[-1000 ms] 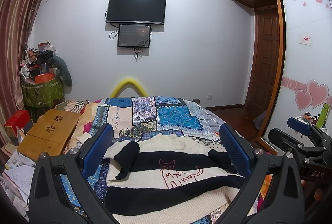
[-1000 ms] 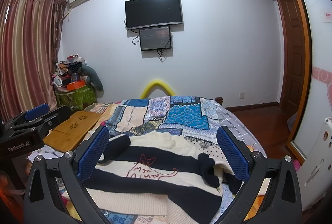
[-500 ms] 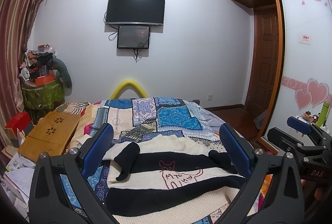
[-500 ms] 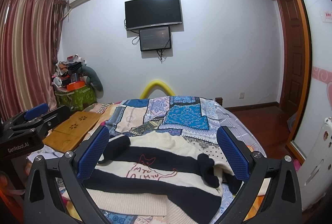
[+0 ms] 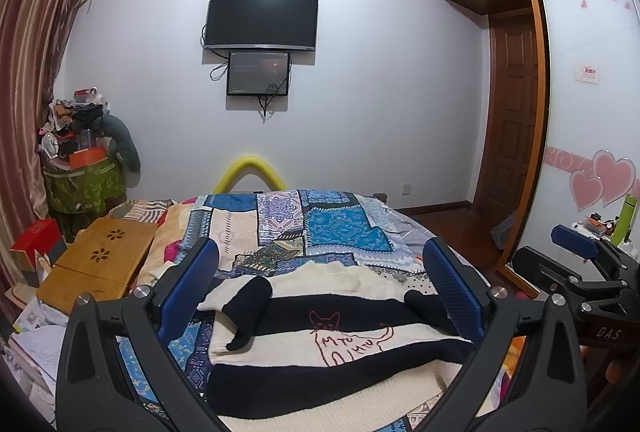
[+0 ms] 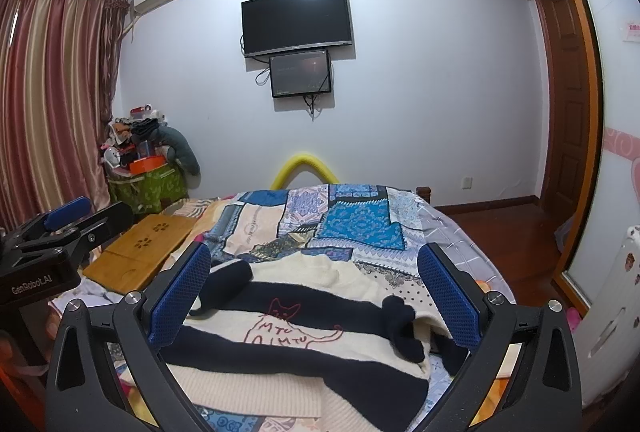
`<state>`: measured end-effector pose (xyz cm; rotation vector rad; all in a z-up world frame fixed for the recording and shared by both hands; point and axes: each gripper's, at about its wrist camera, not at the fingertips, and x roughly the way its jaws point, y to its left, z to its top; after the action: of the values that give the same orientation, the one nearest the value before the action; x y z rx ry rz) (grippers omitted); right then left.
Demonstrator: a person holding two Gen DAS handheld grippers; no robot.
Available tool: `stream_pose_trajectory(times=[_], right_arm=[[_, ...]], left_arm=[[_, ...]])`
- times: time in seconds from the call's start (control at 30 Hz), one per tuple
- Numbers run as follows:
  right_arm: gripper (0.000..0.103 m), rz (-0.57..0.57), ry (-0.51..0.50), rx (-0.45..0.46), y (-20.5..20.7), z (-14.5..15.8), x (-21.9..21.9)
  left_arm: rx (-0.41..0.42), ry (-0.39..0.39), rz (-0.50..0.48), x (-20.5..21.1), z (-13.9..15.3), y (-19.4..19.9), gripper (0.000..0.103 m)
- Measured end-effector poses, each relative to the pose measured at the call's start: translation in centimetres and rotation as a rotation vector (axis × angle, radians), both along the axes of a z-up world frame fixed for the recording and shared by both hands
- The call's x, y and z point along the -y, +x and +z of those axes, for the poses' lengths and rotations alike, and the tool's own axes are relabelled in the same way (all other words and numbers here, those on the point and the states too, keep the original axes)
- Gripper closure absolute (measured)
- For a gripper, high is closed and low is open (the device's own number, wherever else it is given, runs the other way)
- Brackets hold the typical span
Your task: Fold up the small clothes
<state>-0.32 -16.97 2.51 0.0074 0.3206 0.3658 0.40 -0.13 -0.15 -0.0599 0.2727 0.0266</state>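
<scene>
The patchwork blue-and-cream quilt (image 5: 280, 228) covering the bed is the landmark here, and it is also the likeliest source of trouble: a finger driven too low could pinch quilt together with knit, so that lifting drags the bedding and spoils the fold. On the quilt's near end lies the cream-and-navy striped knitted sweater with a red cat outline (image 5: 340, 328), both dark sleeves already crossed inward over its body. Those sleeves look loose, so a quick lift of the hem could judgeably let them slide back out. A grip taken off-centre would probably leave a skewed fold.

The left gripper (image 5: 324, 288) hovers above the sweater's near edge with its blue-padded fingers spread wide, holding nothing; the garment lies ahead and below, framed between them. The right gripper (image 6: 316, 290) hangs just beside it, likewise wide and empty, over the sweater's right portion near the quilt's right side.
</scene>
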Motion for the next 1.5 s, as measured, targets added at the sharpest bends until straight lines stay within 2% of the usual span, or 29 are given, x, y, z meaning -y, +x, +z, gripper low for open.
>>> stream_pose_trajectory(times=[0.33,0.67,1.0,1.2,1.33,1.5], right_arm=[[0.000,-0.001,-0.012,-0.002,1.1,-0.2,-0.4],[0.000,0.004,-0.065,-0.026,4.9,-1.0,-1.0],[0.000,0.022,-0.152,-0.202,12.6,-4.0,-0.5],[0.000,0.002,-0.124,-0.307,16.7,-5.0,1.0],[0.000,0.007,-0.125,-0.378,19.5,-6.0,1.5],[0.001,0.025,-0.121,-0.463,22.7,-7.8,2.4]], left_arm=[[-0.017,0.004,0.020,-0.3,-0.4,1.0,0.000],[-0.080,0.008,0.029,-2.3,-1.8,5.9,0.000],[-0.192,0.019,0.017,-5.2,-3.5,13.3,0.000],[-0.275,0.010,-0.009,-6.8,-4.7,18.3,0.000],[-0.358,0.016,-0.005,-7.7,-6.3,22.3,0.000],[-0.503,-0.021,-0.020,-9.5,-9.8,27.5,0.000]])
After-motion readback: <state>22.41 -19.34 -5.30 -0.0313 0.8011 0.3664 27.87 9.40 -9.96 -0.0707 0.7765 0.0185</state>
